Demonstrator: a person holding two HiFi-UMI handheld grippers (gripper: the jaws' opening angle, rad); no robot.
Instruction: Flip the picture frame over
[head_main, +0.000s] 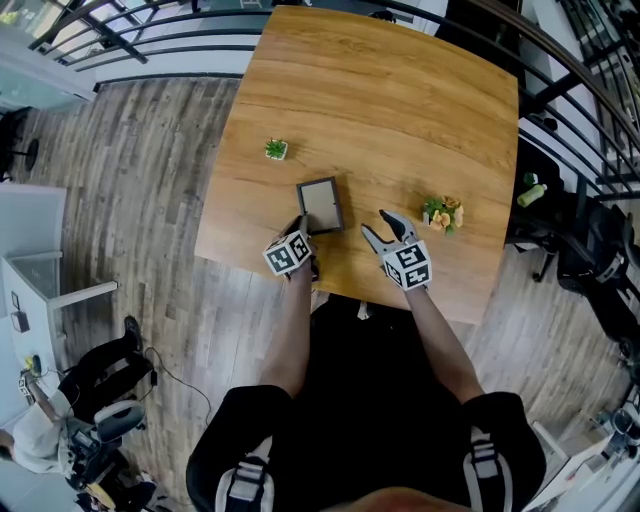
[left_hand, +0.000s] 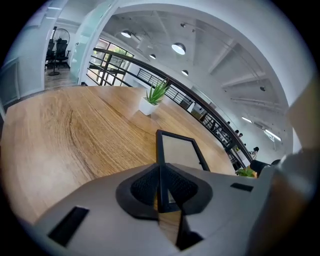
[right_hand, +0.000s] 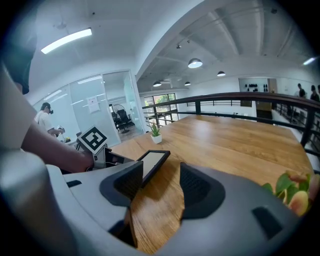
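Picture frame, black, rectangular (head_main: 320, 205), lies near the front edge of the light wooden worktop (head_main: 400, 90), w/ the left gripper (head_main: 302, 226) at its near left corner: jaws narrow, pinched on the frame's rim, that end looking lifted off the wood. Right gripper (head_main: 376, 224) is held just beside the frame, on its right, jaws apart w/ nothing betw. them. Small green potted plant (head_main: 276, 149) stands farther back; orange-and-yellow flower bunch (head_main: 443, 214) sits at right.
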